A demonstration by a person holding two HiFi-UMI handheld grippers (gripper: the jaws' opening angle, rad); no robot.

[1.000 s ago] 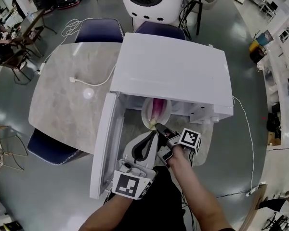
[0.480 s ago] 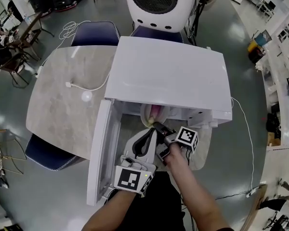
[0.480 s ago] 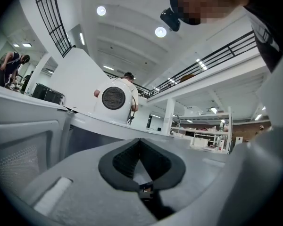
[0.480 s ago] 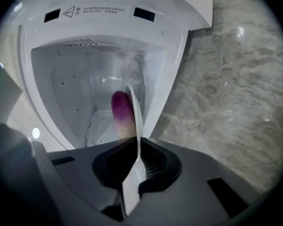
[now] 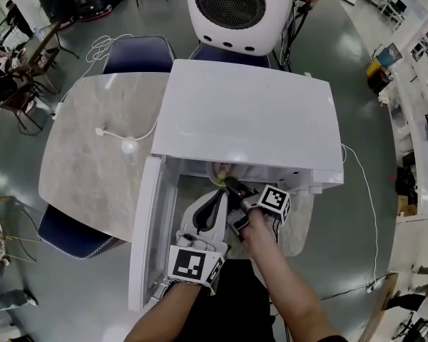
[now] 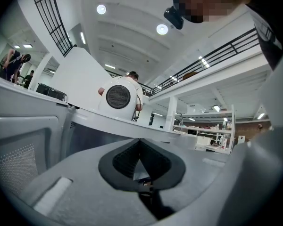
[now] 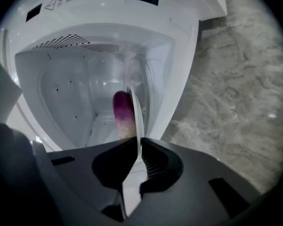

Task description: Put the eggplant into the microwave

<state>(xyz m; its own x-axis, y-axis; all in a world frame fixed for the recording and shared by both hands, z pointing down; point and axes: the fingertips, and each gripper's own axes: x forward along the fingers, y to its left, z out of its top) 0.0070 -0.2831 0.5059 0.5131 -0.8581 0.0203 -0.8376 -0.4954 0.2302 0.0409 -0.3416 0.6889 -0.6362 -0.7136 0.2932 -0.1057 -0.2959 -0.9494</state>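
A white microwave stands on the marble table, its door swung open to the left. My right gripper is at the cavity's mouth, shut on the rim of a white plate. The purple and pale eggplant lies on that plate, inside the cavity. In the head view only a sliver of the plate shows under the microwave's top. My left gripper is just in front of the opening, beside the right one. Its jaws are pressed together on nothing.
A white cable lies on the table left of the microwave. Blue chairs stand behind and at the table's near left corner. A big round white machine stands beyond the table. The open door blocks the left side.
My right gripper has pushed the plate with the eggplant deeper into the microwave, so the eggplant has slid out of sight in the head view. The left gripper has shifted slightly forward.
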